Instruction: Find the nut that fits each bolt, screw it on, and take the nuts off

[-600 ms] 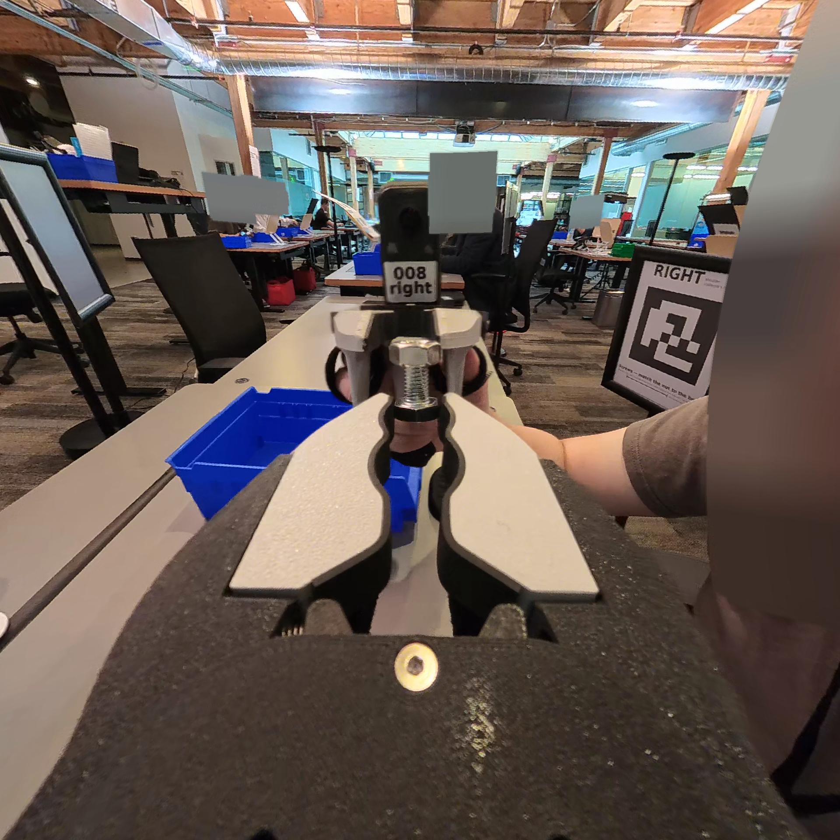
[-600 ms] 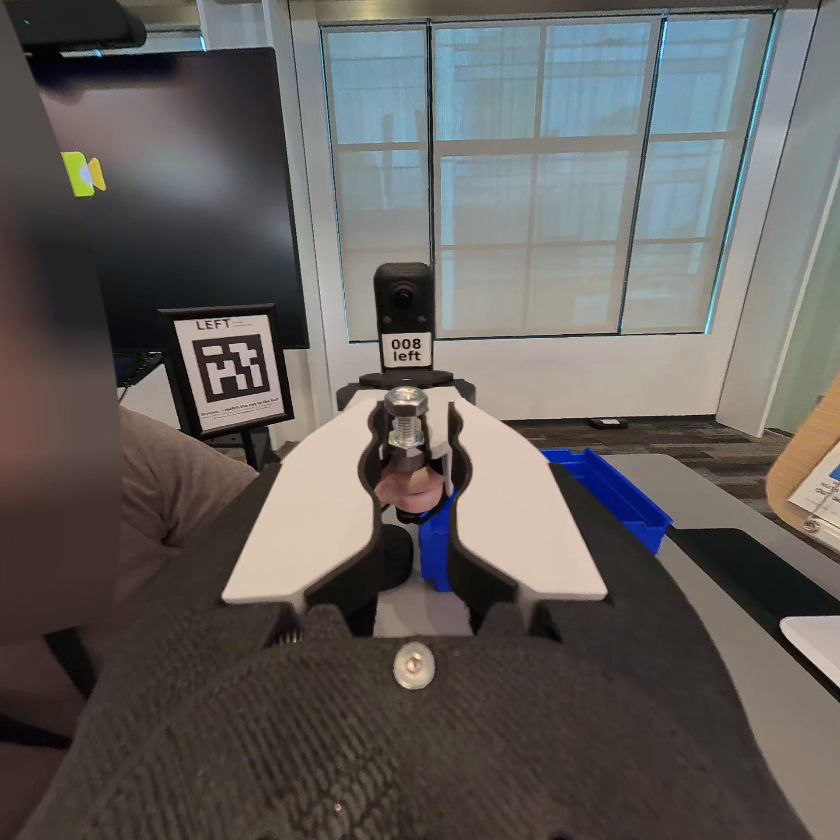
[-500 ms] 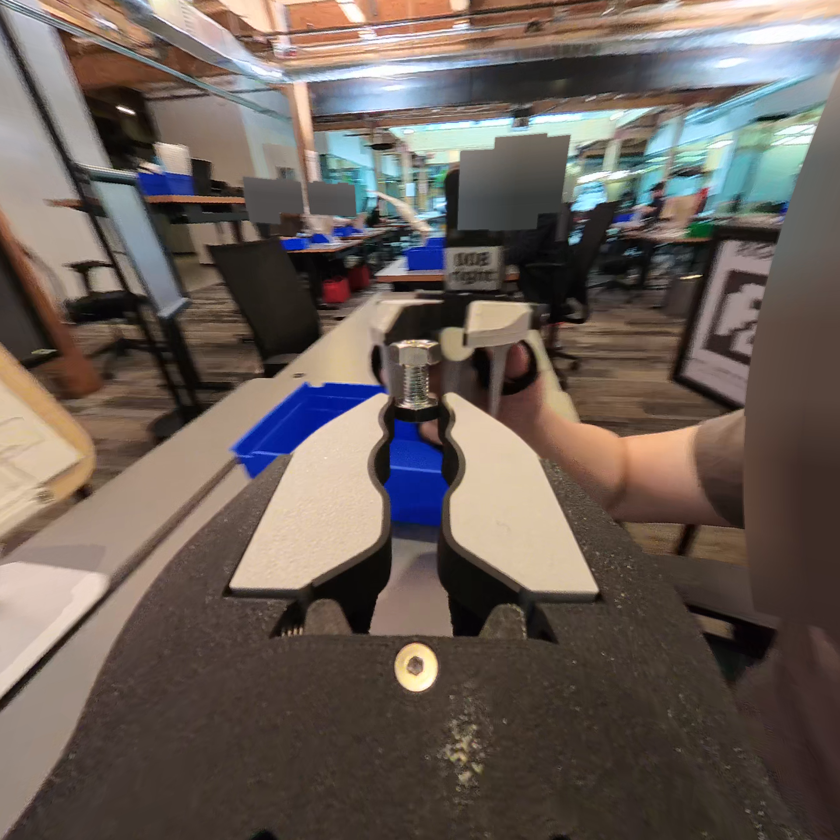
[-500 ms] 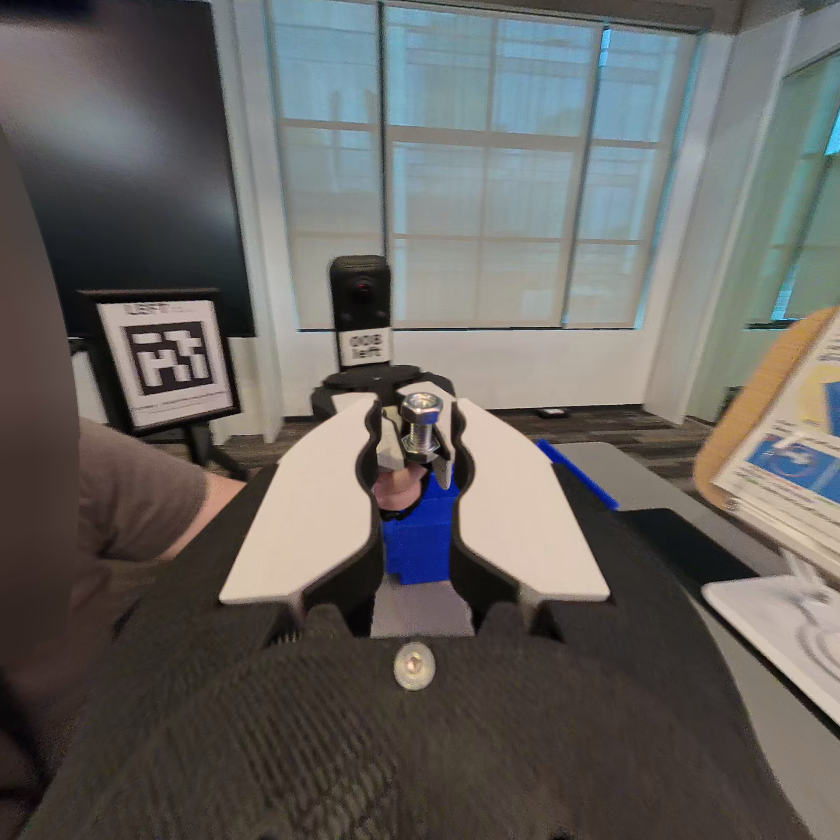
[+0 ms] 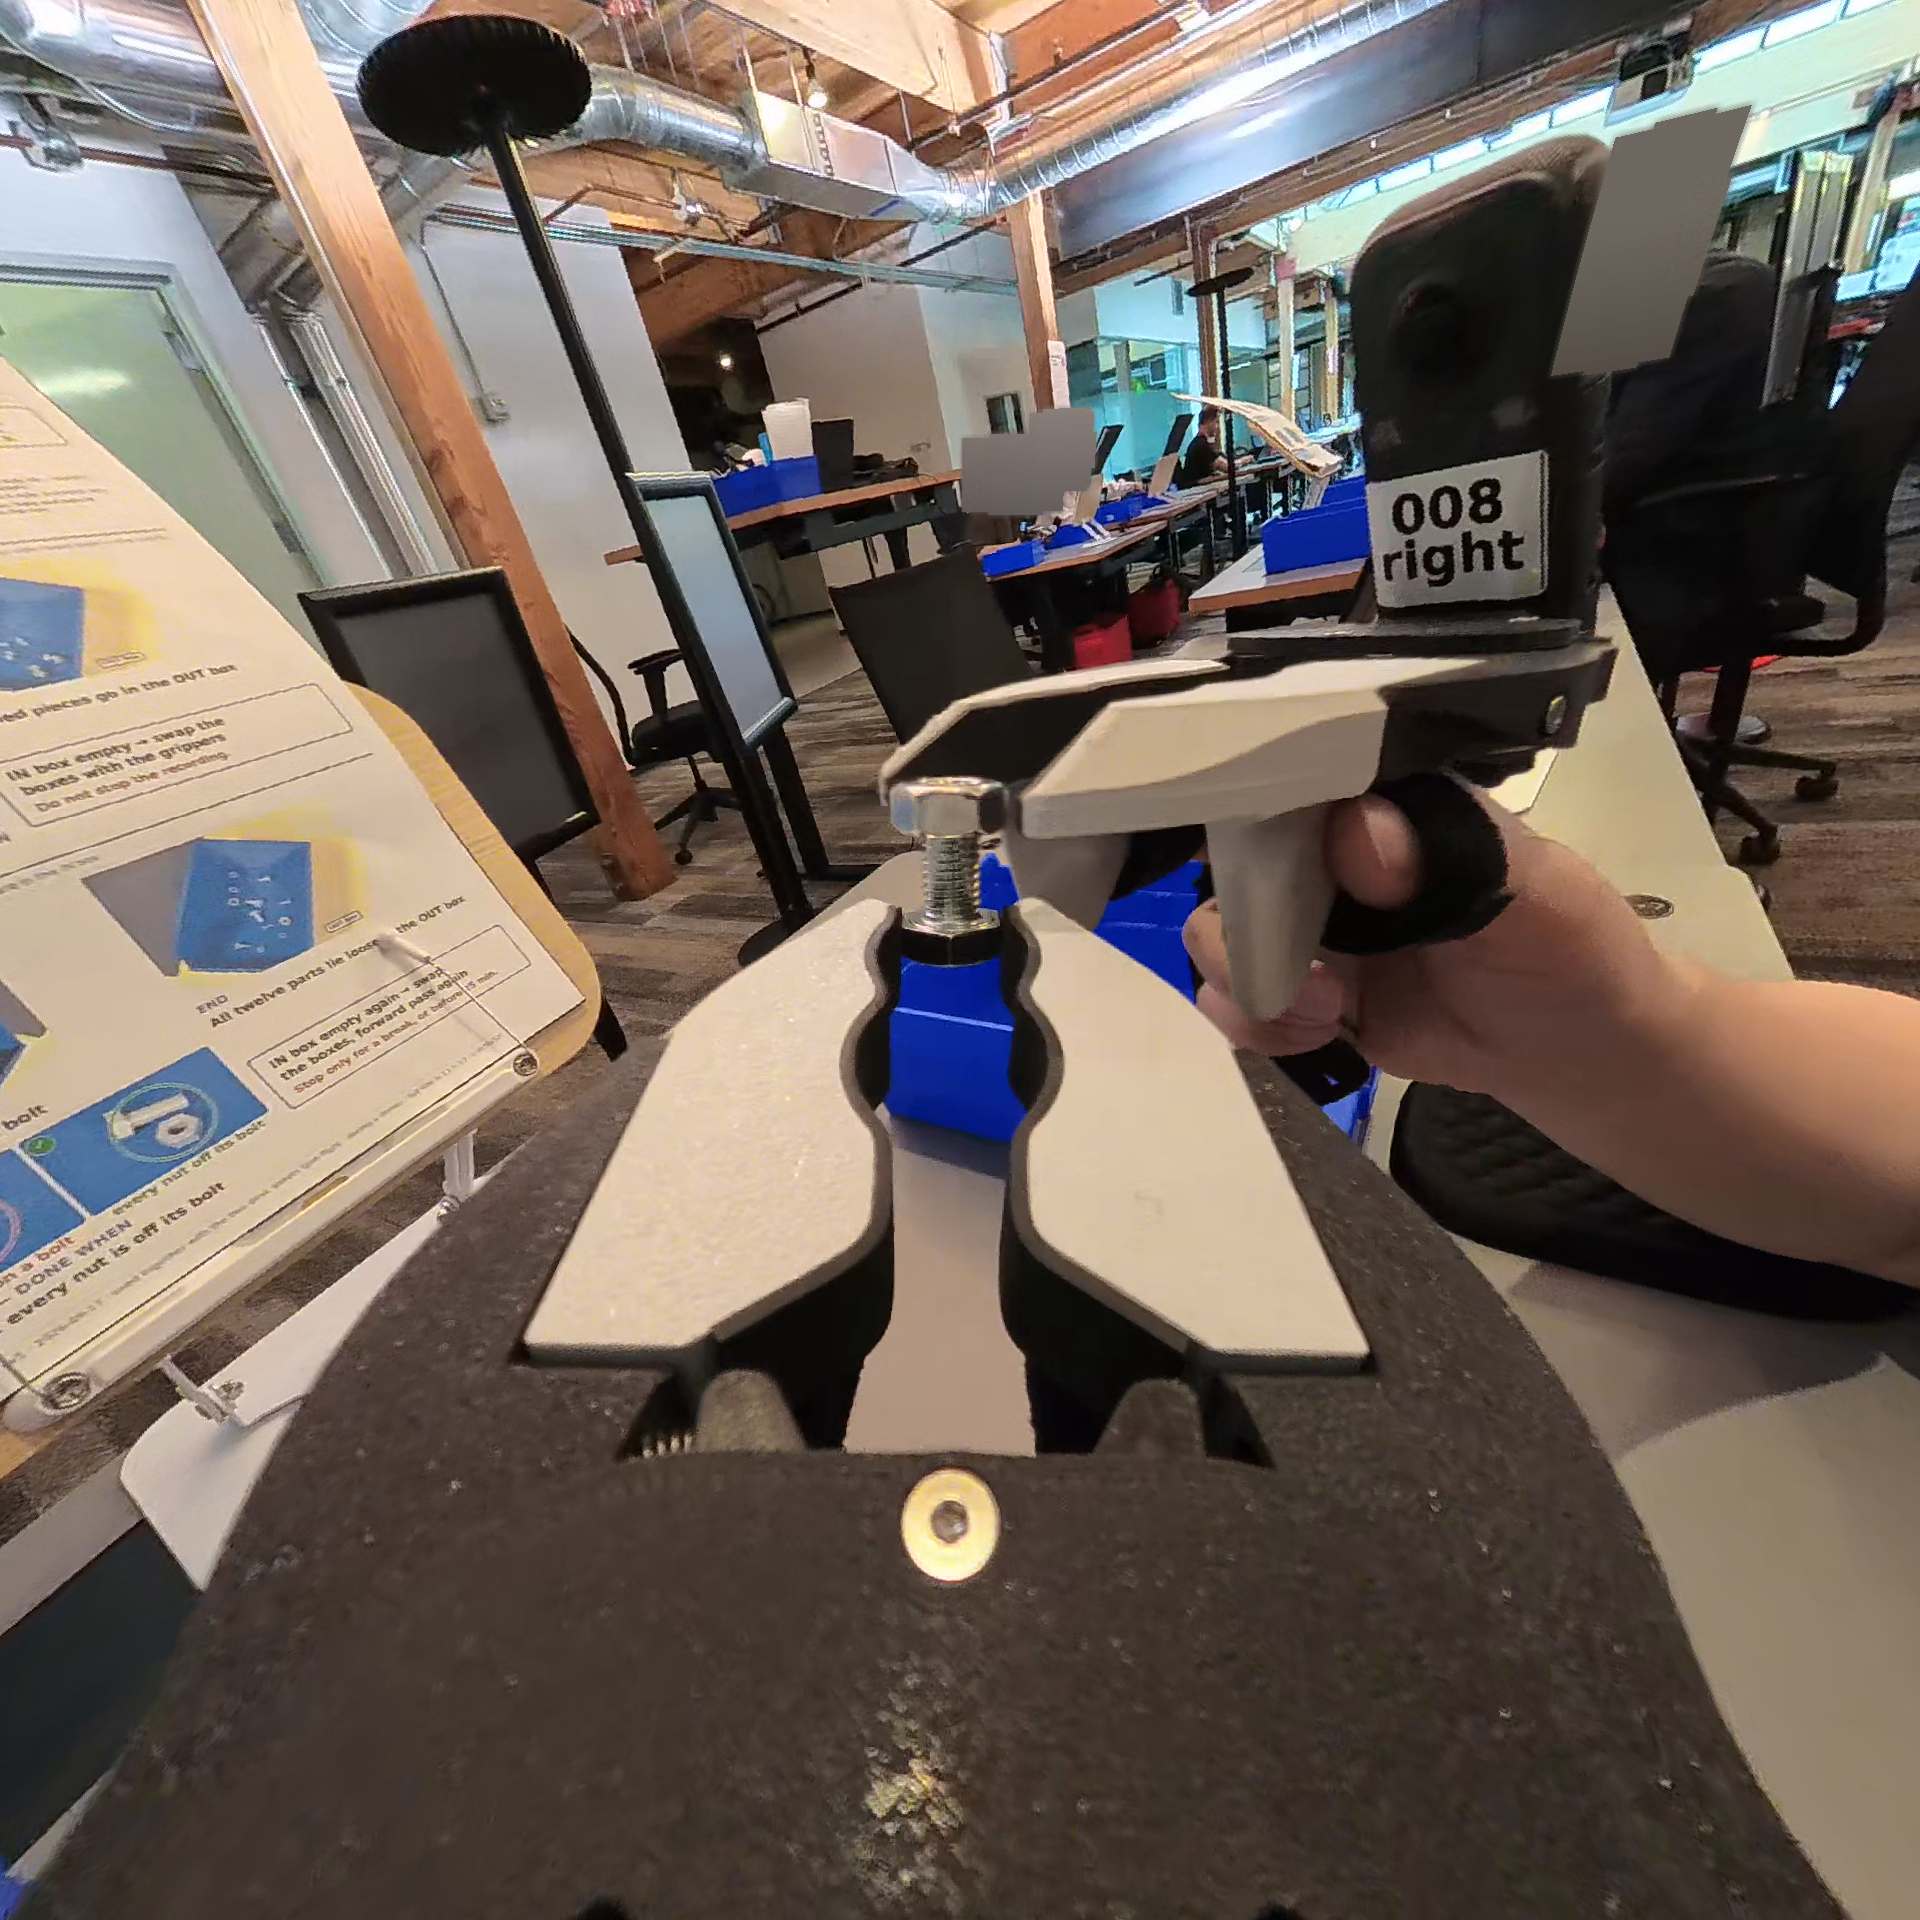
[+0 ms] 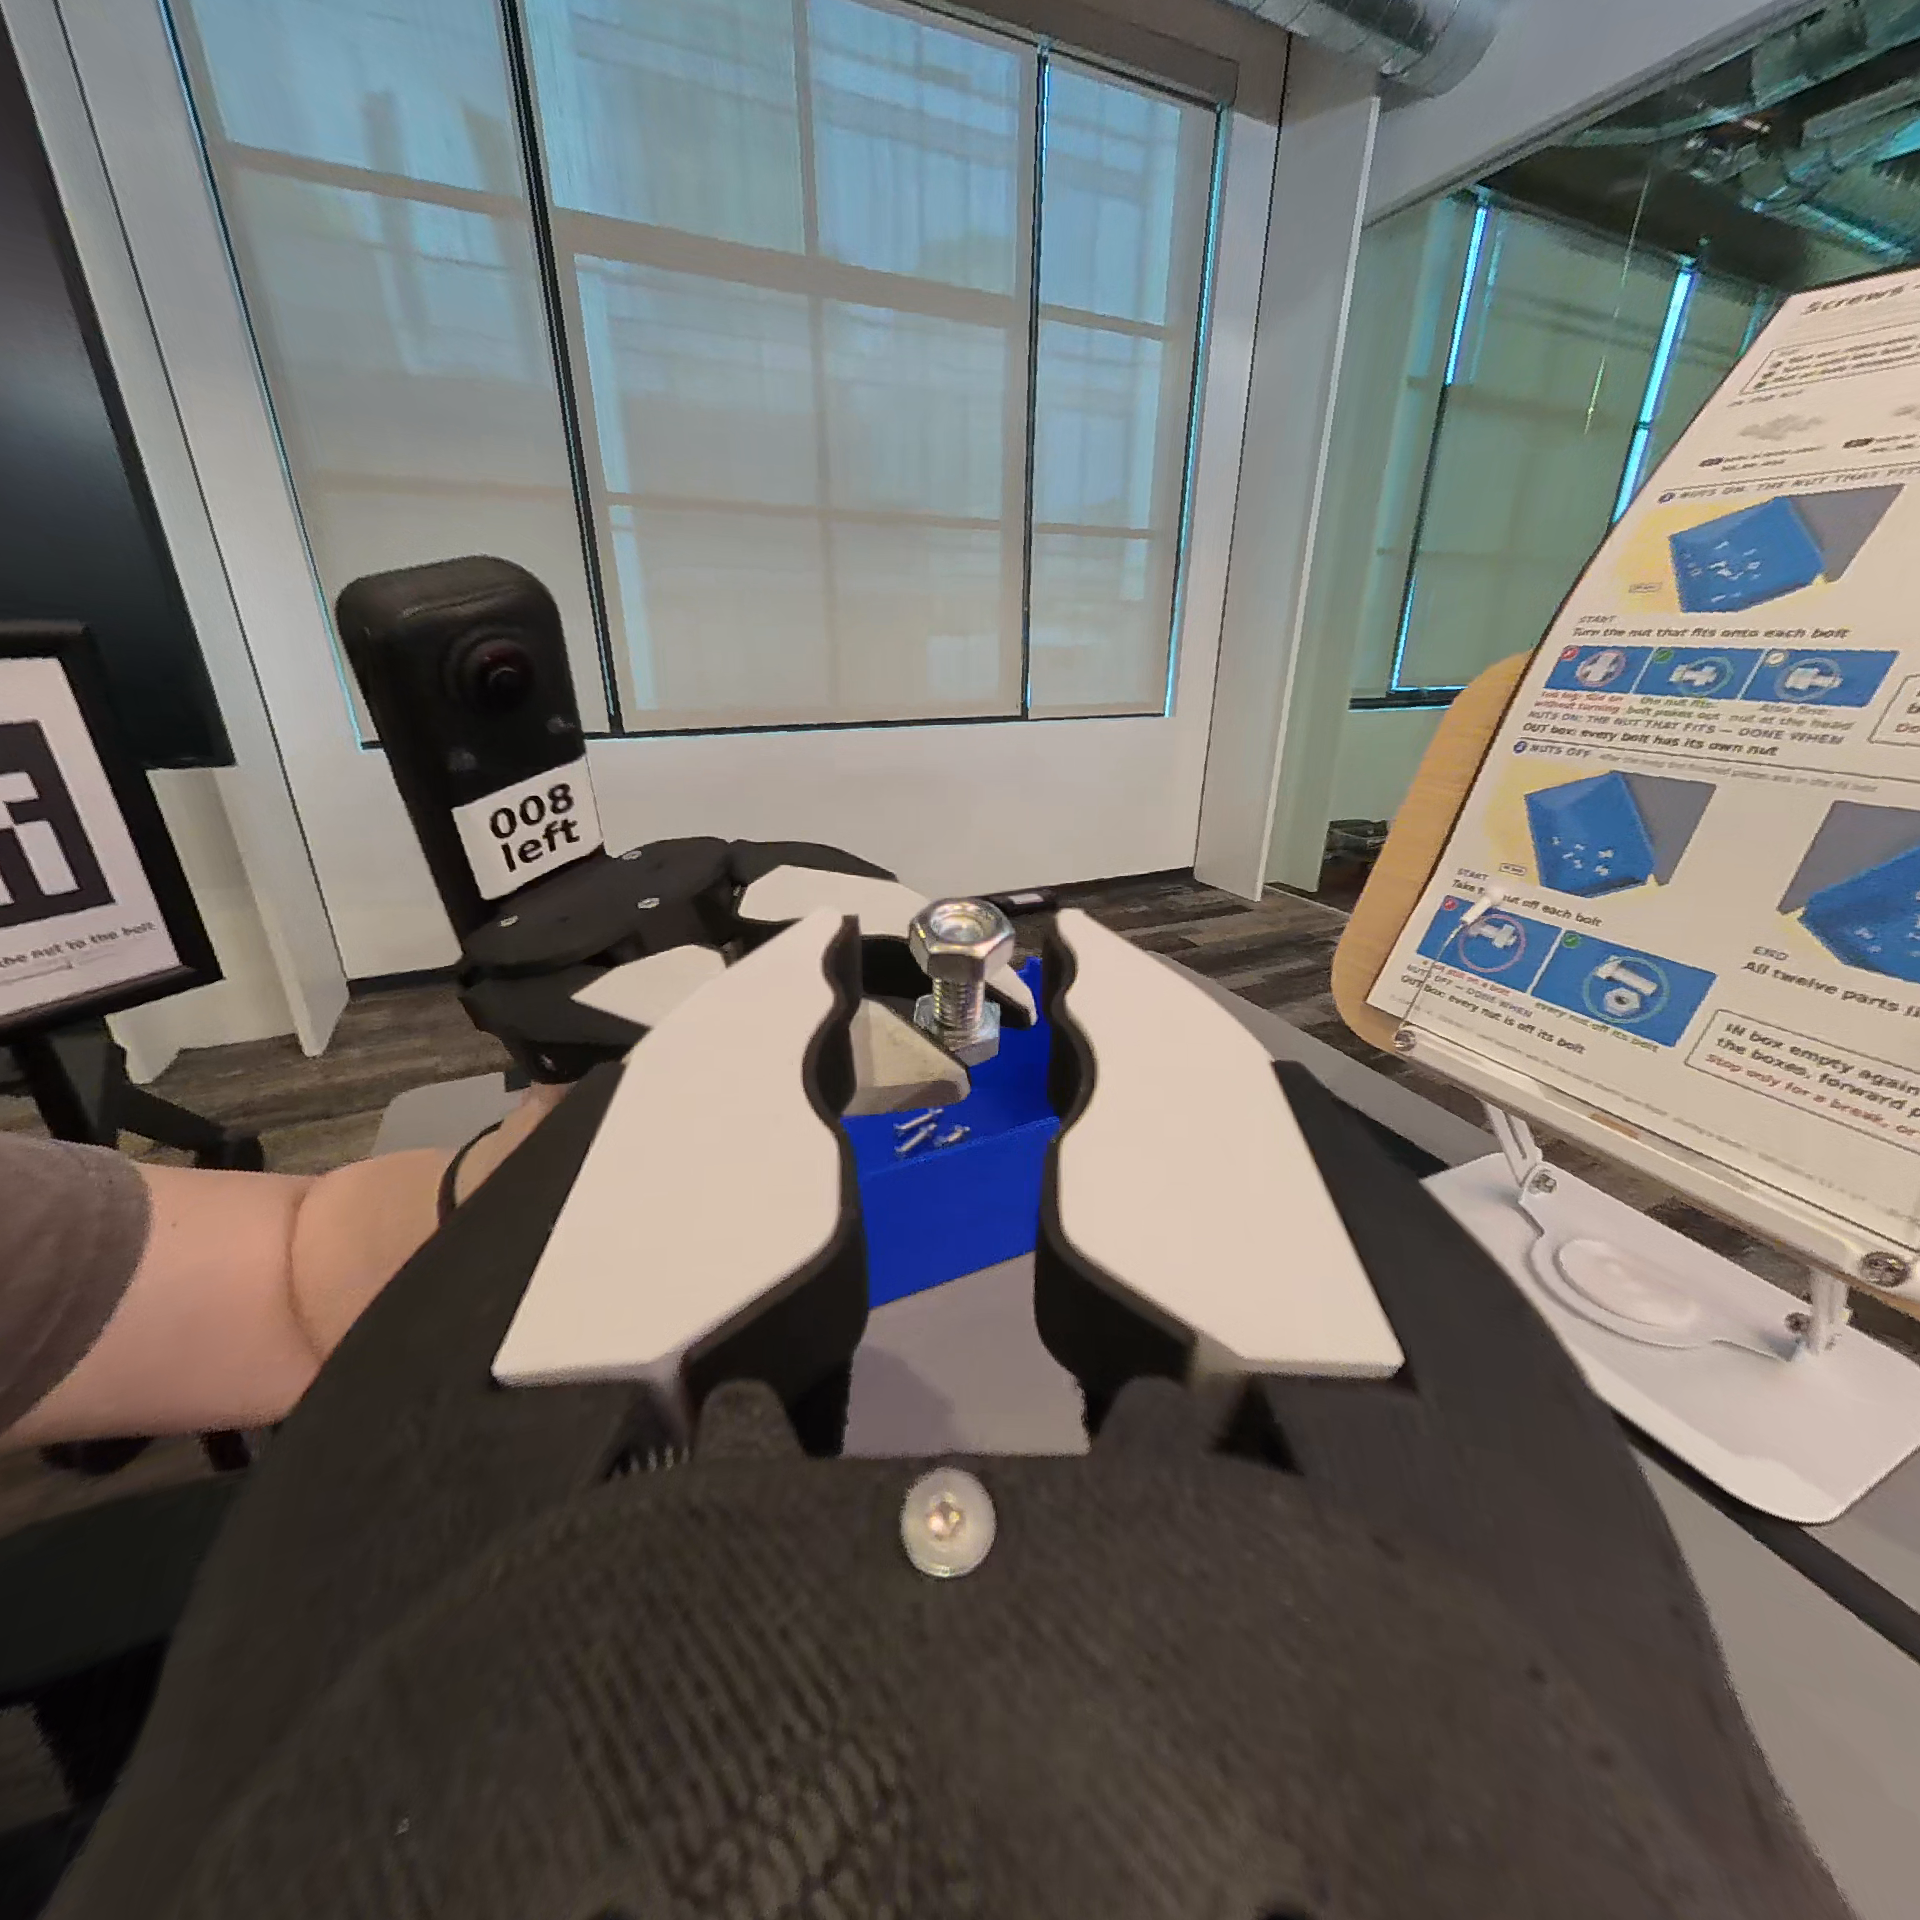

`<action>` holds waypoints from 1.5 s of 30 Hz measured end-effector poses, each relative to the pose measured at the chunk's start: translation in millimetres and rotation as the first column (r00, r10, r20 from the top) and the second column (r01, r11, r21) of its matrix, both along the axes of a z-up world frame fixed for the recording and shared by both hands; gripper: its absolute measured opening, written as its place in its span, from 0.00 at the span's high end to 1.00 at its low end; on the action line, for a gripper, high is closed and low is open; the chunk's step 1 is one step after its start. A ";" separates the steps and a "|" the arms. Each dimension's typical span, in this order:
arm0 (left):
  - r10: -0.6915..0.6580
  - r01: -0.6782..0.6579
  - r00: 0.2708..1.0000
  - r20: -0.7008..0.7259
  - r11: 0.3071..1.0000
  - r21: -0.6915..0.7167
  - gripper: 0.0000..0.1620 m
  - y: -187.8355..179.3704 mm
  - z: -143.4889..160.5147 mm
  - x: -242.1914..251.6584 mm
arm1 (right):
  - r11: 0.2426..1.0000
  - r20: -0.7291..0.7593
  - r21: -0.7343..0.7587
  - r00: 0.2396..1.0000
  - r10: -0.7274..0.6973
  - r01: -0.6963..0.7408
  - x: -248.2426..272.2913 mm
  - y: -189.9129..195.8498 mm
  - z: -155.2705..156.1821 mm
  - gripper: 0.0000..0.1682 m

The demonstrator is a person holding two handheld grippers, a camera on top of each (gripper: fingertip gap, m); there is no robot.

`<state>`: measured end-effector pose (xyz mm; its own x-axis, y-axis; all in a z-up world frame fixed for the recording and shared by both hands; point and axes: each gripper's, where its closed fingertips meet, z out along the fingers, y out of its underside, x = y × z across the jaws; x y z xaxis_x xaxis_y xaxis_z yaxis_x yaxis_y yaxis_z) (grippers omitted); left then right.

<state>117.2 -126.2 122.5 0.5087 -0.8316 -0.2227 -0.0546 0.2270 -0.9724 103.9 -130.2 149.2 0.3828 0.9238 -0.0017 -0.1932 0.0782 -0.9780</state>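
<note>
Above the grey bench (image 5: 1662, 831), the left wrist view shows the left gripper (image 5: 951, 940) pinching a dark hex nut (image 5: 948, 945) at its tips, with the zinc hex bolt (image 5: 948, 852) standing upright out of it, head on top. Half a second ago the right gripper (image 5: 961, 795) faced this camera head-on; now it reaches in from the right, side-on, its tips at the bolt head, which suggests a turn of the wrist driving the thread. From the right wrist view, the bolt (image 6: 958, 971) sits between the right gripper's (image 6: 951, 940) fingers, which look slightly spread; whether they truly clamp the head cannot be told. The nut (image 6: 954, 1029) is low on the thread, held by the left gripper (image 6: 961, 1039) over the blue bin (image 6: 966, 1184), where small screws (image 6: 920, 1132) lie. Threading seems only begun.
</note>
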 end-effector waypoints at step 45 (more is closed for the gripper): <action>0.053 -0.054 0.997 0.048 0.998 0.024 0.89 8.2 7.3 -11.2 | 0.997 -0.087 0.073 0.996 -0.032 0.038 16.3 -2.5 19.0 0.69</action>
